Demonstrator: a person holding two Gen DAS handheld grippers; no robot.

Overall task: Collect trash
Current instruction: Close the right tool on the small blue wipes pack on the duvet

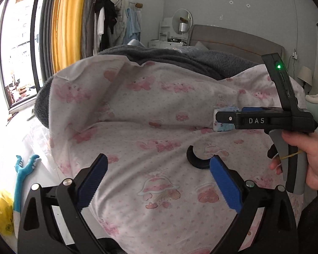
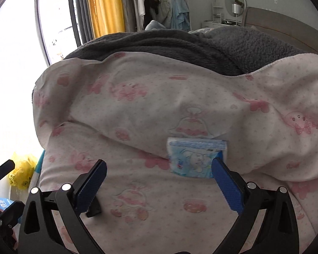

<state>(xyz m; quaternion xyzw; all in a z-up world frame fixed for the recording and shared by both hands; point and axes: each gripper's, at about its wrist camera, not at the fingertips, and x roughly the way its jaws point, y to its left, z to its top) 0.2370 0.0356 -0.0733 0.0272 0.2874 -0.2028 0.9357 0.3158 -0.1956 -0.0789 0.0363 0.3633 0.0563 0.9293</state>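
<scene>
A blue and white tissue packet [image 2: 193, 158] lies on the pink-patterned bed cover [image 2: 137, 110]. My right gripper [image 2: 159, 182] is open just short of it, its right finger beside the packet's right edge. In the left wrist view the packet [image 1: 222, 122] shows behind the right gripper's fingers [image 1: 224, 118], which reach in from the right. My left gripper [image 1: 159, 182] is open and empty above the cover [image 1: 137, 105]. A black C-shaped ring [image 1: 194, 158] lies on the cover just ahead of my left gripper's right finger.
A grey fleece blanket [image 2: 180, 46] lies behind the cover. A yellow plastic bag [image 1: 0, 213] sits on the floor at the left, also in the right wrist view [image 2: 21, 173]. A blue toy [image 1: 21, 173] hangs by the bed edge. The headboard [image 1: 233, 40] and a window [image 1: 14, 53] are beyond.
</scene>
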